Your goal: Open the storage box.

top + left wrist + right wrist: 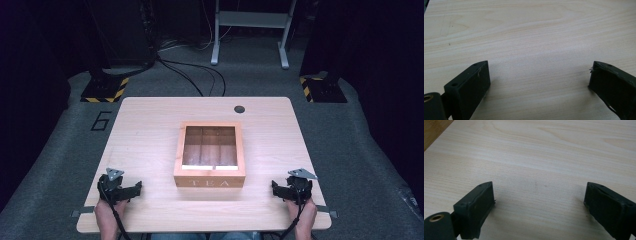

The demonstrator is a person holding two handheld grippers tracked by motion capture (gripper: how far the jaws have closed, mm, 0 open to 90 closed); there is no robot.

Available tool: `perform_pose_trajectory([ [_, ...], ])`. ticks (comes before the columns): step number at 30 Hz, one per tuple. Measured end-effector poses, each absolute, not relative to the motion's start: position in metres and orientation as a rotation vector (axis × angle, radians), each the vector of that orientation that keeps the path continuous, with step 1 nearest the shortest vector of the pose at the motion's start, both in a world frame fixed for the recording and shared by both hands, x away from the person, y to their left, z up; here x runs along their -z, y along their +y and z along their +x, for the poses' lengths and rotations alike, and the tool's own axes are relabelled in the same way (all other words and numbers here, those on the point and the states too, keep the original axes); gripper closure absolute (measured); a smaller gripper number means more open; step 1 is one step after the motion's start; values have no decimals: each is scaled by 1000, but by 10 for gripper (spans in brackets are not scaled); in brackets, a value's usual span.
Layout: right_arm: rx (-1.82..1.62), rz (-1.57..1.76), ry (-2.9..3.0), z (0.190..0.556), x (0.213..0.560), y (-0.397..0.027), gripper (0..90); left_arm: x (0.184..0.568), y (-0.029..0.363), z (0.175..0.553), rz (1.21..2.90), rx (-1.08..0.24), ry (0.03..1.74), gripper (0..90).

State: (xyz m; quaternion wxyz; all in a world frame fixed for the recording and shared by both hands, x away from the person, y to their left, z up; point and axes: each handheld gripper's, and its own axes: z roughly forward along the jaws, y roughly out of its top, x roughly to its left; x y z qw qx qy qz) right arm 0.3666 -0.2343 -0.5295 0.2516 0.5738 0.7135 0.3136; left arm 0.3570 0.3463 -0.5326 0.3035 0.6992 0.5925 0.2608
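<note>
A wooden tea box [210, 156] with a clear lid and "TEA" on its front stands shut at the middle of the light wooden table [150, 125]. My left gripper [134, 189] rests near the front left edge, jaws pointing toward the box, held by a hand. My right gripper [276, 188] lies near the front right edge, facing the box from the other side. In the left gripper view the left gripper [539, 75] stands open over bare wood. In the right gripper view the right gripper [539, 196] is wide open with nothing between its jaws.
A small dark round hole [239, 109] marks the table's far edge. Beyond the table lie grey carpet, black cables [195, 75], a white stand [250, 30] and hazard-striped bases [105, 90]. A corner of the tea box [434, 127] shows at the upper left of the right gripper view.
</note>
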Motion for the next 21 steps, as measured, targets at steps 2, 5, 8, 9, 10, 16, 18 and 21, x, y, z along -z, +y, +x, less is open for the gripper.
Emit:
perform_pose_trajectory([
  [2,-853,1561,1941,367,529,-234,89,533,346,357,1854,-690,1570,31],
  [5,-853,1561,1941,367,529,-234,88,533,346,357,1854,-689,1571,31],
  [8,-852,1561,1941,367,529,-234,88,533,346,357,1854,-688,1572,32],
  [9,-852,1562,1943,367,529,-234,88,533,346,357,1854,-688,1572,32],
  [10,-852,1562,1943,367,529,-234,88,532,346,357,1854,-686,1573,32],
  [16,-875,1554,1972,366,529,-235,54,532,346,357,1854,-686,1572,32],
  [18,-890,1549,2004,367,528,-237,45,532,347,357,1855,-687,1570,32],
  [21,-927,1554,2032,366,526,-237,14,532,347,357,1854,-687,1570,32],
])
